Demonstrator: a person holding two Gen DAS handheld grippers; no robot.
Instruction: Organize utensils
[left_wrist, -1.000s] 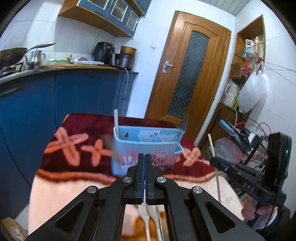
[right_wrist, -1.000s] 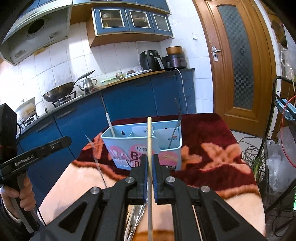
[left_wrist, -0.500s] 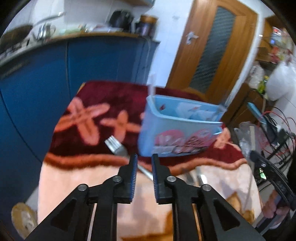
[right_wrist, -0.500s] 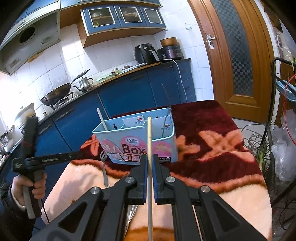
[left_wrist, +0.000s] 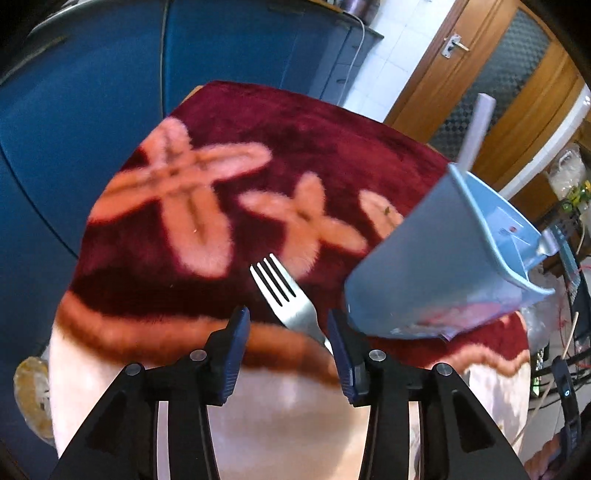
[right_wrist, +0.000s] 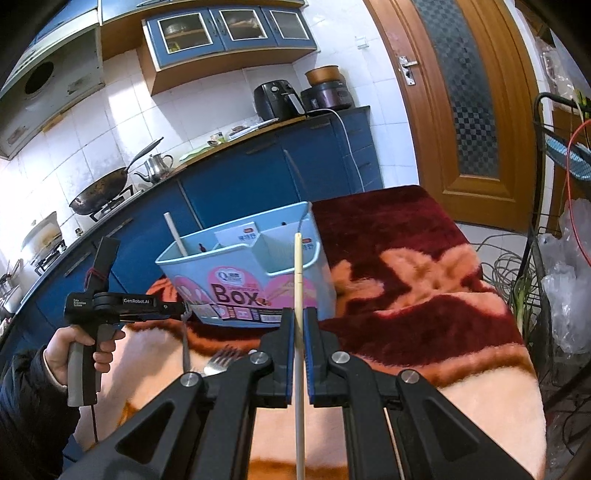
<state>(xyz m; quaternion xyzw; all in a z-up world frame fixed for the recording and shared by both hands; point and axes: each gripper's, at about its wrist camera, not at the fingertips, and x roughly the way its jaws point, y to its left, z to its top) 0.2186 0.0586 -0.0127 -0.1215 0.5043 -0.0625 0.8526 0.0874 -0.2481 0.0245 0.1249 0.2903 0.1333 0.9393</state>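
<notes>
While the left gripper was opening its jaws around a fork, the right gripper pinched a chopstick near the box.

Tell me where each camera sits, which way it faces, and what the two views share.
Left wrist: on the left gripper, angled steeply down at the fork on the blanket; jaws opening, astride the fork.
Right wrist: on the right gripper, facing the blue organizer box and kitchen cabinets; shut on a chopstick; left hand shows.
Shared: box, fork, blanket.
</notes>
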